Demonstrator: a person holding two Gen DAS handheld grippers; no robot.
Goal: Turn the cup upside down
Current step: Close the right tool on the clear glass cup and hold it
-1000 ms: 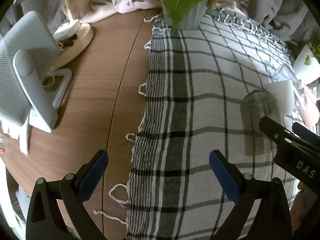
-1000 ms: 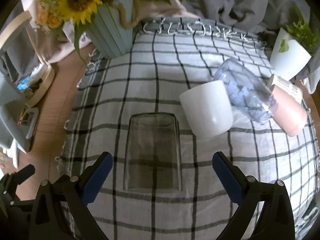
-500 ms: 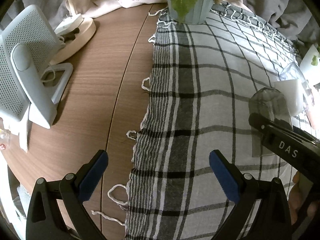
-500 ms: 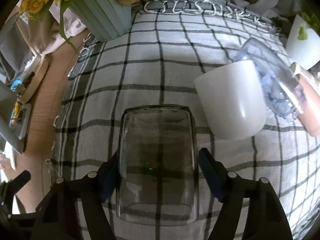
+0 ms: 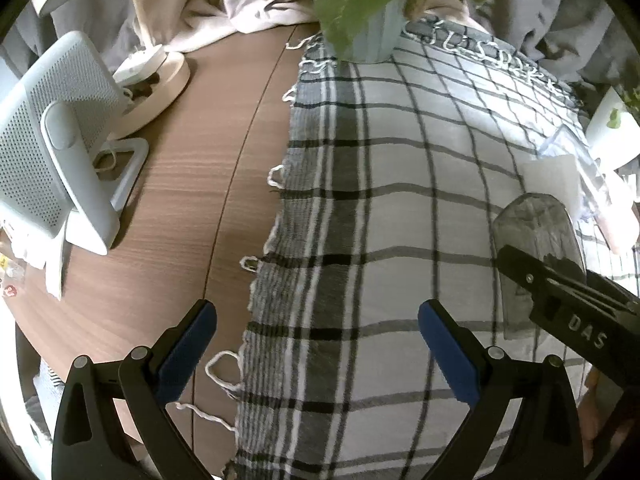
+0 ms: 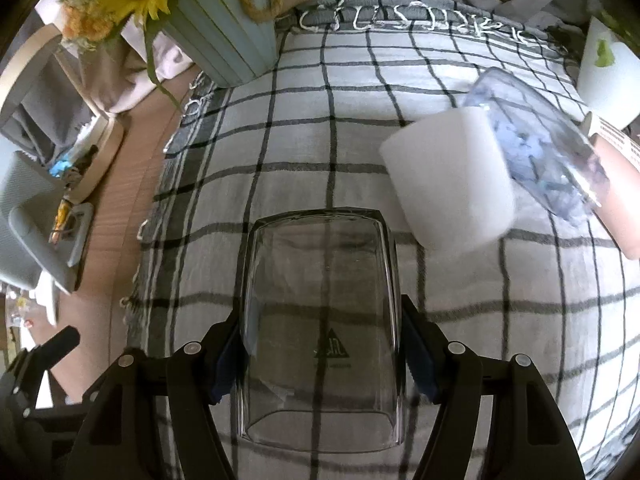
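A clear glass cup [image 6: 320,320] sits between the blue pads of my right gripper [image 6: 322,356], which is shut on its sides above the checked cloth [image 6: 320,140]. Its closed base points away from the camera and its open mouth faces the camera. In the left wrist view the same cup [image 5: 536,232] shows at the far right with the right gripper's black finger [image 5: 560,300] across it. My left gripper [image 5: 316,344] is open and empty over the cloth's left edge.
A white cup [image 6: 448,188], a clear bluish cup [image 6: 540,144] and a pink cup [image 6: 616,200] stand upside down at the right. A ribbed blue vase with sunflowers [image 6: 224,36] and a white planter [image 6: 608,72] stand at the back. A white fan [image 5: 48,148] stands on the wooden table [image 5: 180,200].
My right gripper moved forward around the glass cup and closed on it. The cup now looks raised off the cloth. The left gripper stayed open, shifting only slightly.
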